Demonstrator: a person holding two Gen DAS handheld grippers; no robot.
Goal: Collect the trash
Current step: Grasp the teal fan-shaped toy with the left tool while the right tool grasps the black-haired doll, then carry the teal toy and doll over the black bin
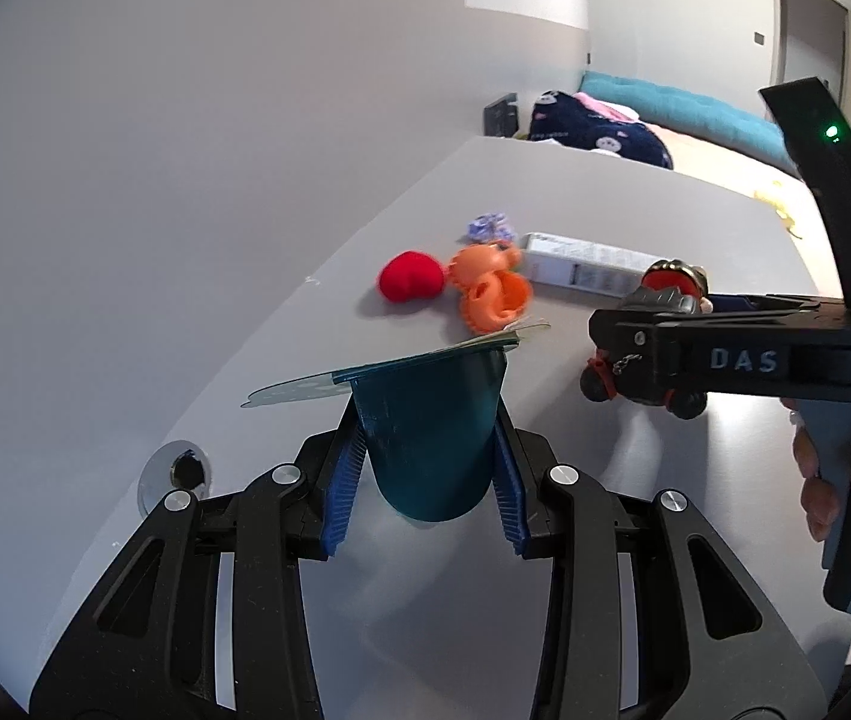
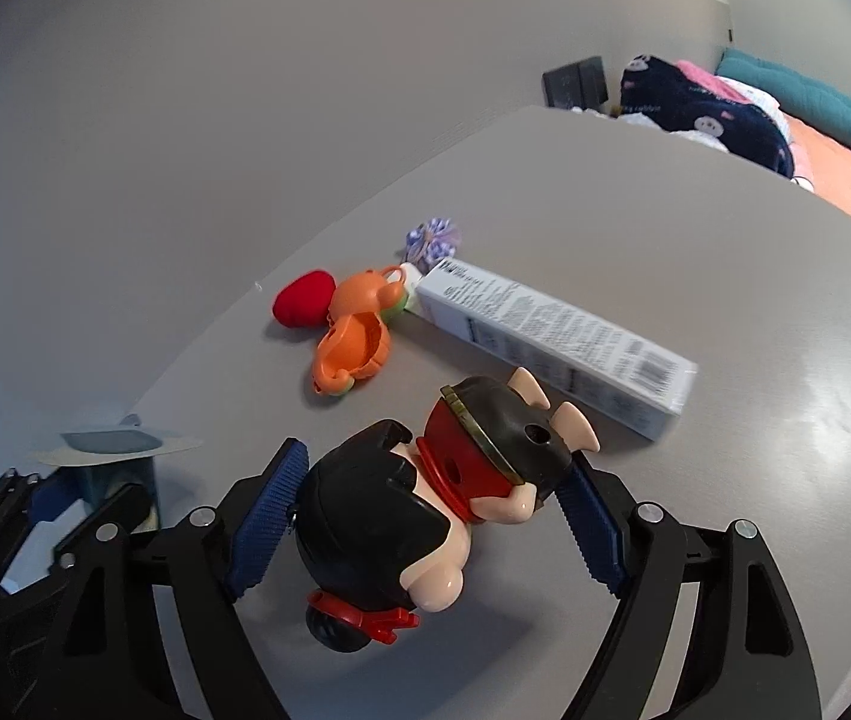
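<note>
- Left gripper (image 1: 428, 420) jaws stand narrow, clamped on a teal cup (image 1: 431, 450); the blue pads (image 1: 344, 480) press its sides from left and right.
- The cup sits upright in the grip with its rounded base nearest the camera. Whether the base touches the table (image 1: 545, 192) I cannot tell.
- A foil lid (image 1: 305, 387) hangs at the cup's rim, peeled up and sticking out flat to the left.
- Right gripper (image 2: 434, 459) jaws stand wide around a pig toy (image 2: 377, 516); the pads (image 2: 269, 516) seem to press its black body on one side and its masked head on the other.
- The pig lies tilted between those fingers, its pink ears pointing at a box (image 2: 551, 330).
- From the left wrist view, the right gripper reaches in from the right edge, a hand (image 1: 845, 480) on its grip and a green light (image 1: 831, 132) lit above.
- The box is long and white, lying flat and at a slant on the table just beyond the pig.
- A crumpled purple wrapper (image 2: 434, 238) lies just beside the box's far end.
- An orange toy (image 2: 353, 324) lies open near that same end, with a red ball (image 2: 304, 299) touching its left side.
- A round metal grommet (image 1: 176, 474) is set in the table left of the left gripper.
- A bed (image 1: 695, 108) with a teal cover and a dark patterned blanket stands beyond the table.
</note>
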